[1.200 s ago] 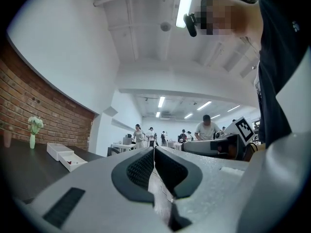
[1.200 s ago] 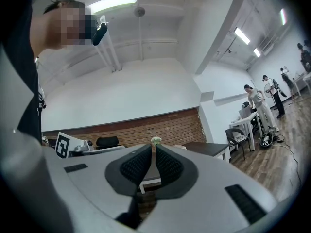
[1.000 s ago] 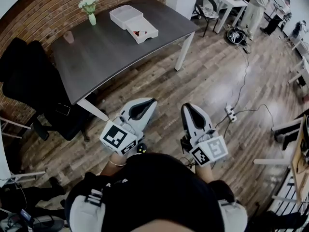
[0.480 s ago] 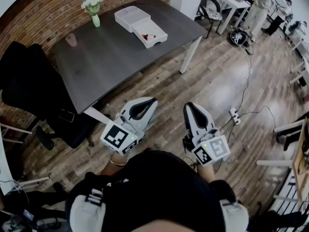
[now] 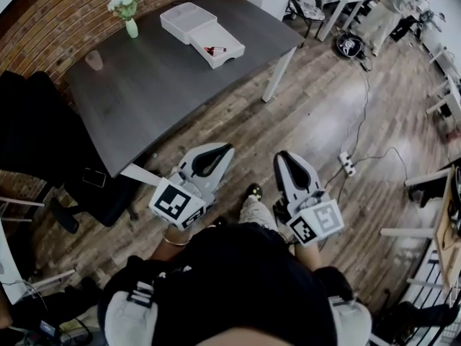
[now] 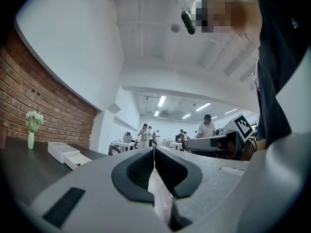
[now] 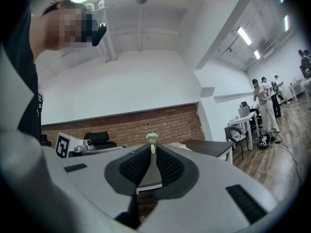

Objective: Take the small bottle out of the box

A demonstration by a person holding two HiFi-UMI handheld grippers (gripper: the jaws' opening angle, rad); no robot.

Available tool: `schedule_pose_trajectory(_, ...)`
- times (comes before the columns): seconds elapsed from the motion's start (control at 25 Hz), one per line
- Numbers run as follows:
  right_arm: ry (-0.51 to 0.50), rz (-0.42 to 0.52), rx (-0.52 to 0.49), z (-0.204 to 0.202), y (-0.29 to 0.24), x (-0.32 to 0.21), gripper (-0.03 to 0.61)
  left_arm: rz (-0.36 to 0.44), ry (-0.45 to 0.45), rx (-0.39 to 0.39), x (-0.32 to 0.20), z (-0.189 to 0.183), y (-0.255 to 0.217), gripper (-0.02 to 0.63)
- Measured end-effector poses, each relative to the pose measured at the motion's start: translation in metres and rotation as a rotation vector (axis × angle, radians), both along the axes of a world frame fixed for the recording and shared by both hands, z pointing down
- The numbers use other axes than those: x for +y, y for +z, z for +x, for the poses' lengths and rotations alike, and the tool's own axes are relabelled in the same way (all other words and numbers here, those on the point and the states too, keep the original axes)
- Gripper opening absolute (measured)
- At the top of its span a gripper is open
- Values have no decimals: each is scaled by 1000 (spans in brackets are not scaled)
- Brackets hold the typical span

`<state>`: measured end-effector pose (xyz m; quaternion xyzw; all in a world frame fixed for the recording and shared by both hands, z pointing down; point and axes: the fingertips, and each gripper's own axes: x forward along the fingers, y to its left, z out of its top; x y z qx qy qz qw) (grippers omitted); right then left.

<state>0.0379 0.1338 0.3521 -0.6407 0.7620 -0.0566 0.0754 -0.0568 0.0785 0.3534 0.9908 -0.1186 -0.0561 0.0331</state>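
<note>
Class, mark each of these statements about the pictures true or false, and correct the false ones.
1. The white box lies on the dark table. True.
2. A vase of flowers stands on that table. True.
3. The right gripper reaches into the box. False: it is held over the wood floor, well short of the table.
4. The left gripper holds a bottle. False: its jaws are together with nothing between them.
</note>
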Motion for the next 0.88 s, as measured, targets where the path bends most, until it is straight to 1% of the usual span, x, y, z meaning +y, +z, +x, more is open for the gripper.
schedule_pose_trajectory(0.16,-7,-9,-12,12,4,-17,40,-12,-13,-7,-14,7,2,4)
schedule_pose_trajectory(0.36,-62,11,-15,27,1,-54,44,2,-61,-7,-42,19,2,3)
schedule_pose_trajectory(0.64,-102,-10,-43,65,14,-108,51,7,-100,-22,-93,53,5,3)
schedule_pose_trajectory(0.76,-115,-16,-57,81,19,-133,52,-8,-105,-43,-114,70,12,3)
schedule_pose_trajectory(0.88,-133,-17,-63,97,19,-159,54,6,-116,-40,-137,86,7,3)
